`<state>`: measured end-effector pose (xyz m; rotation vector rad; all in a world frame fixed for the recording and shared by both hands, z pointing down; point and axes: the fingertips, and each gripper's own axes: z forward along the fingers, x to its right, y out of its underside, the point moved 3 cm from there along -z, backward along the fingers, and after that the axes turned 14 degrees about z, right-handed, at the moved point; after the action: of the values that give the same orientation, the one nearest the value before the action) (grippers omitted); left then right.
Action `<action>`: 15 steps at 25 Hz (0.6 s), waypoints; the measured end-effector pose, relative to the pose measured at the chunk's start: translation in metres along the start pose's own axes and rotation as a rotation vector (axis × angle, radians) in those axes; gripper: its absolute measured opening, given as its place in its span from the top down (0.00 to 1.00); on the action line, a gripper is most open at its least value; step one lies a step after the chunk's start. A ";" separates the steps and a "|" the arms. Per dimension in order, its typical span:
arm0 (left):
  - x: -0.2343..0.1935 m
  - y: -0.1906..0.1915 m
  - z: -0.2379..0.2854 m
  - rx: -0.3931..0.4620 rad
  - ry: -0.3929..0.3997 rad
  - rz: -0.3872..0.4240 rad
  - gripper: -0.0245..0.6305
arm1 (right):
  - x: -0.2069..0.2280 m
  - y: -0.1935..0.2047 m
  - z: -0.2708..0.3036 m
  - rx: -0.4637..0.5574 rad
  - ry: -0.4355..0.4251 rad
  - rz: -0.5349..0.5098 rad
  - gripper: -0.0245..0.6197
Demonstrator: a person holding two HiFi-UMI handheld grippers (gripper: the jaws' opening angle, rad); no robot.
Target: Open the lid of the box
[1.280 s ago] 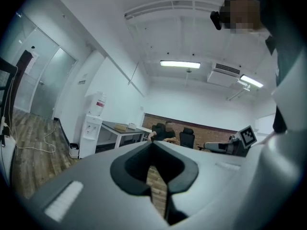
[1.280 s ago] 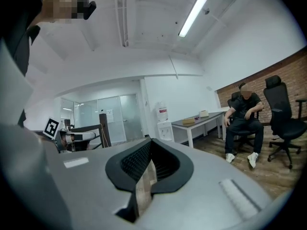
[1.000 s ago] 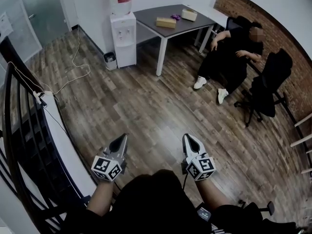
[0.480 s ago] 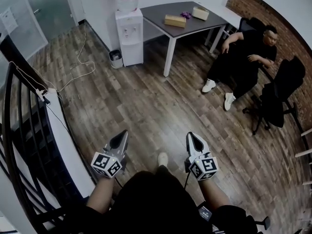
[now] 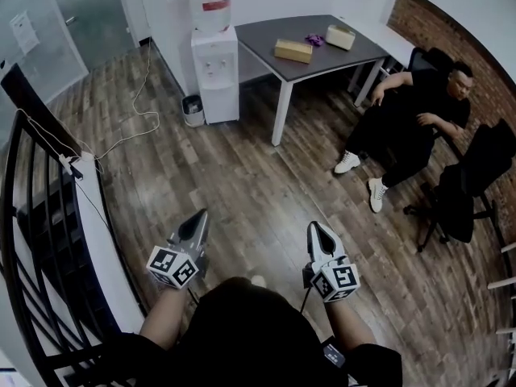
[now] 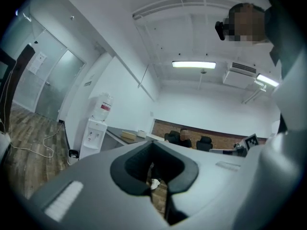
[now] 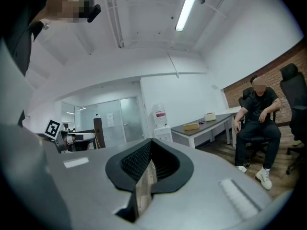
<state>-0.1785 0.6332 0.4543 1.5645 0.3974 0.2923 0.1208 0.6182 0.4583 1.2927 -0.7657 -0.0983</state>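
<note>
Two boxes lie on a dark grey table (image 5: 339,55) at the far end of the room: a tan box (image 5: 293,50) and a cream box (image 5: 340,36), both with lids down. The right gripper view shows the tan box (image 7: 191,126) and cream box (image 7: 209,117) far ahead. My left gripper (image 5: 198,216) and right gripper (image 5: 316,228) are held level over the wooden floor, far short of the table. Both are shut with nothing between the jaws, as seen for the left gripper (image 6: 153,145) and right gripper (image 7: 151,142) in their own views.
A water dispenser (image 5: 216,63) stands left of the table with a small bin (image 5: 193,110) beside it. A person sits (image 5: 411,119) right of the table, next to a black office chair (image 5: 468,184). A black railing (image 5: 32,216) and a white ledge run along the left; a cable (image 5: 133,119) trails on the floor.
The table, boxes and water dispenser have drawn nearer and lower in the head view as both grippers are carried forward. Both stay shut and empty.
</note>
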 end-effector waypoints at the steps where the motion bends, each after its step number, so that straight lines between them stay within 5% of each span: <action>1: 0.001 -0.002 0.009 0.009 -0.002 -0.003 0.96 | 0.007 -0.006 0.004 0.007 0.003 0.000 0.96; 15: -0.037 0.013 0.097 -0.001 0.012 0.014 0.96 | 0.061 -0.013 0.079 -0.028 0.068 0.028 0.96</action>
<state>-0.1699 0.5297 0.4663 1.5660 0.3950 0.3128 0.1270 0.5204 0.4795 1.2517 -0.7221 -0.0421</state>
